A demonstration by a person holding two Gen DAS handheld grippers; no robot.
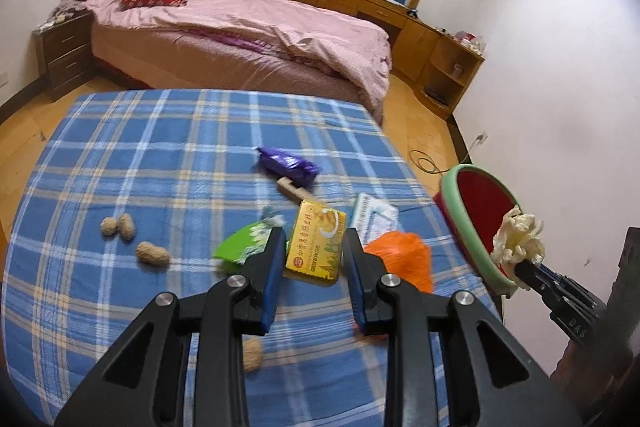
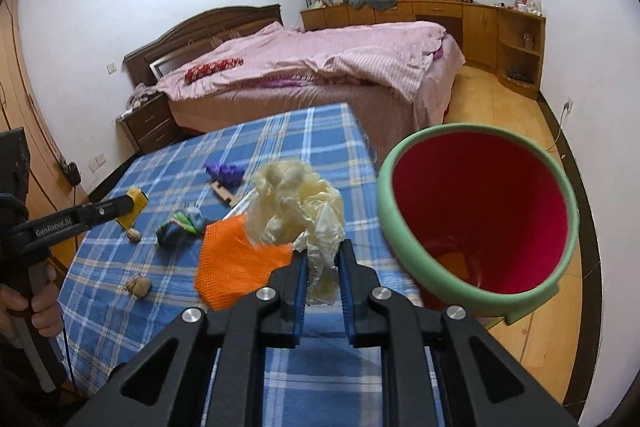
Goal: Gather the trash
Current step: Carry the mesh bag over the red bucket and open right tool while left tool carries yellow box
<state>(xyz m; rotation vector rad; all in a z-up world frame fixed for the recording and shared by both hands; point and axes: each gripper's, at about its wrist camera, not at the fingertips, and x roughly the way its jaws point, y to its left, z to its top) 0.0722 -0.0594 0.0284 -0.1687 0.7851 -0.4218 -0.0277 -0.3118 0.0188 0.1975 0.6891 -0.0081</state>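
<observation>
My right claw [image 2: 323, 269] pinches crumpled cream bag [image 2: 298, 203]; red bin [image 2: 480, 211] at two o'clock, near. Left claw [image 1: 314, 247] grips yellow box [image 1: 316, 247].

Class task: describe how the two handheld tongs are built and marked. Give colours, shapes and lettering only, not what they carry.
Both tongs, left and right, are matte black plastic linkages with triangular cut-outs and round silver pivot bolts. Their fingers are narrow, lined inside with blue ribbed pads. White lettering "GenRobot.AI" runs along the left one's side in the right wrist view. A bare hand grips its pale handle.
</observation>
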